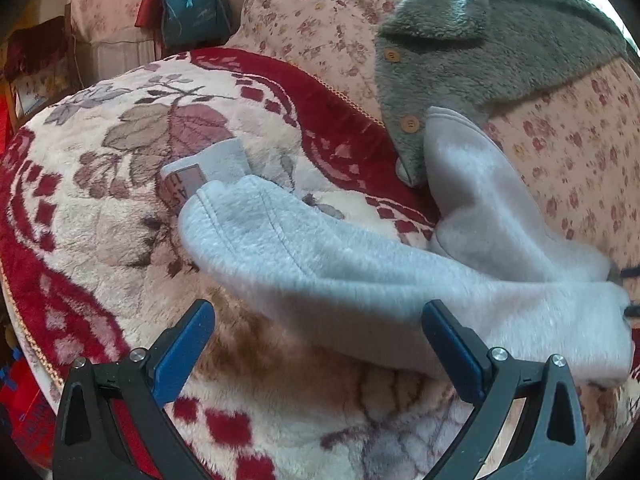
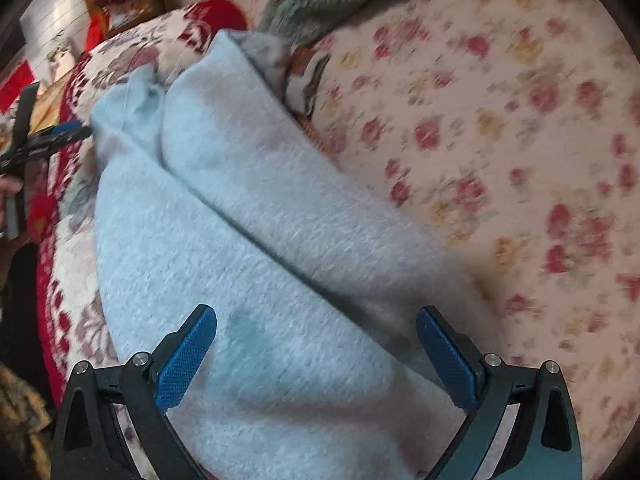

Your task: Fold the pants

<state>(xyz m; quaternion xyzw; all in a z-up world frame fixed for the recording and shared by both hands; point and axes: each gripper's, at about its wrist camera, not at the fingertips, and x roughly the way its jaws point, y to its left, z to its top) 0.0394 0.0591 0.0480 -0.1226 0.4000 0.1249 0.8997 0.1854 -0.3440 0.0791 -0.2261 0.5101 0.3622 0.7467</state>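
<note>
**Pale blue pants spread ahead of both my grippers**

My left gripper (image 1: pixel 318 346) is spread wide and holds nothing. The pants (image 1: pixel 320 264) lie just past its tips, running from 10 o'clock across to 3 o'clock, with one leg bent up toward 1 o'clock. My right finger (image 1: pixel 452 354) stands in front of the fabric's near edge; whether it touches I cannot tell.

My right gripper (image 2: pixel 316 350) is also released, jaws wide apart, with the pants (image 2: pixel 248 248) filling the space between and beyond them up to 11 o'clock. A long crease runs diagonally from 10 o'clock down toward 5 o'clock.

A small label (image 1: pixel 182 188) pokes out under the pants' far end at 10 o'clock in the left view; it carries letters, too cropped and tilted to read.

The pants rest on a red and cream blanket (image 1: pixel 120 216), which lies open at 9 and 6 o'clock. A floral quilt (image 2: pixel 500 140) lies bare from 12 to 4 o'clock in the right view. A grey fleece jacket (image 1: pixel 480 52) with wooden buttons sits at 1 o'clock, touching the bent leg. The blanket's corded edge (image 1: pixel 28 332) falls away at 8 o'clock.
</note>
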